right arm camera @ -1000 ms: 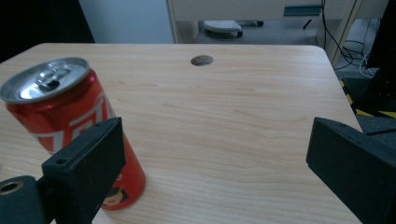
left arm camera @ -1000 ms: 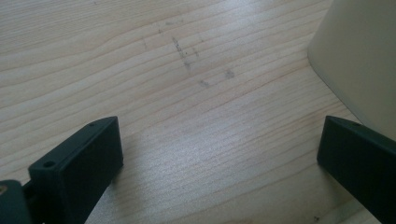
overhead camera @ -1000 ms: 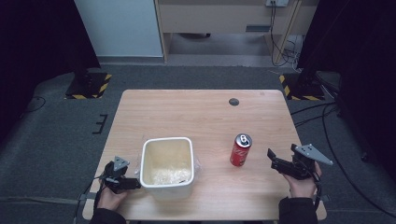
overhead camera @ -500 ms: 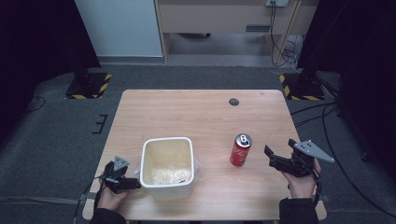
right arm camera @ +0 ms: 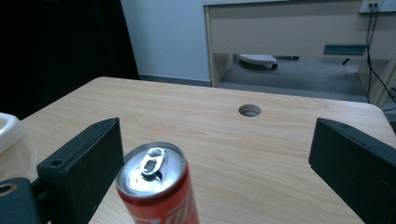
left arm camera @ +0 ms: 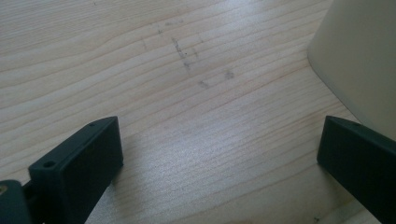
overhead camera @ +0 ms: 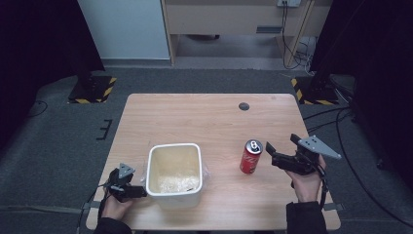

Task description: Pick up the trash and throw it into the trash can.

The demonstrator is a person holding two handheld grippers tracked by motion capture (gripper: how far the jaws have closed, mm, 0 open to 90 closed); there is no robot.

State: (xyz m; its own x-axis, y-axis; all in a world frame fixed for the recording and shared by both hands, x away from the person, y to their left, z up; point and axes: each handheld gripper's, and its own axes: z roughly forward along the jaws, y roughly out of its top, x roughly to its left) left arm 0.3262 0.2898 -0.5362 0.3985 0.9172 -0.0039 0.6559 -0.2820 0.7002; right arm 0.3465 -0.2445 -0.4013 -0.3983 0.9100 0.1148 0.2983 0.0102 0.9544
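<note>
My right gripper (overhead camera: 275, 153) hangs with its jaws spread wide, holding nothing, near the right edge of the tabletop, pointing left at a red can (overhead camera: 251, 157) that stands just beside its tips. In the right gripper view the can (right arm camera: 156, 186) sits low between my jaws, closer to the left one, apart from both; its silver top shows a pull tab and an opened mouth. My left gripper (overhead camera: 134, 187) rests at the front left corner, also spread wide and empty; in the left gripper view bare wood lies between the jaws, and the wall of a white tub (left arm camera: 359, 60) rises just behind the right one.

The tabletop (overhead camera: 204, 122) is pale wood grain with a few faint dark scuffs and a round cable hole (overhead camera: 244, 106) near its back edge. Grey carpet surrounds it, with yellow-and-black striped floor plates (overhead camera: 92, 87) off the back corners, a white panel and a wooden desk (overhead camera: 234, 17) beyond, and dark curtains at both sides.

The tub (overhead camera: 174, 168) stands upright near the front edge, left of the can and well apart from it, with something pale and crumbly in its bottom.
</note>
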